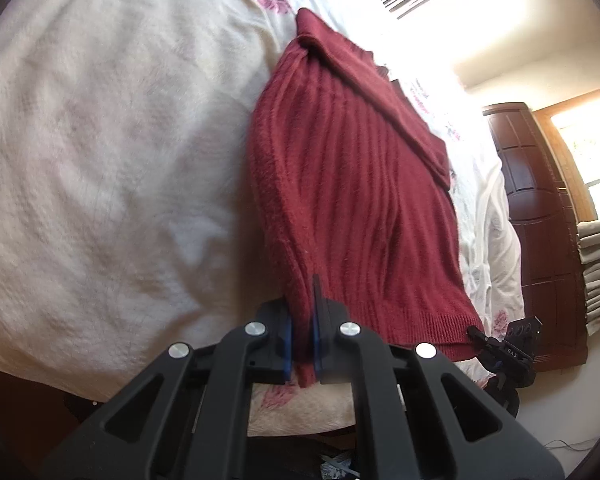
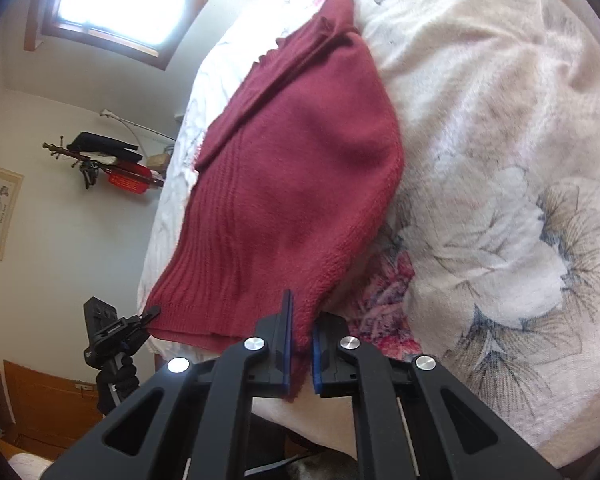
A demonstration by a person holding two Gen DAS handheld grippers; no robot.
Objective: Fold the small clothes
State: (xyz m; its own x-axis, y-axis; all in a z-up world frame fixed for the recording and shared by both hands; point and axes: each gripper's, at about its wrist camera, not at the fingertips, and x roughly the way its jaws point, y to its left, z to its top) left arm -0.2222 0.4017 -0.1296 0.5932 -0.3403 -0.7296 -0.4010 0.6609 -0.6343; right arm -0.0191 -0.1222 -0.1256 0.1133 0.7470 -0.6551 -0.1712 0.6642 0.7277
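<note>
Folding looks part done: the dark red ribbed knit sweater (image 1: 352, 184) lies on the cream floral bedspread (image 1: 100, 160) with its sleeves apparently already laid inward, and the lengthwise fold remains. Left gripper (image 1: 302, 344) and right gripper (image 2: 300, 350) each reach forward, low at the bed's near edge, jaws pinched on opposite hem corners.

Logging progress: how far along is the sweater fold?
Done: a sleeve already lies folded across the red sweater on the bed. In hand: left gripper and right gripper each clamp a hem corner. Left: carry the hem up toward the collar end to halve it.
</note>
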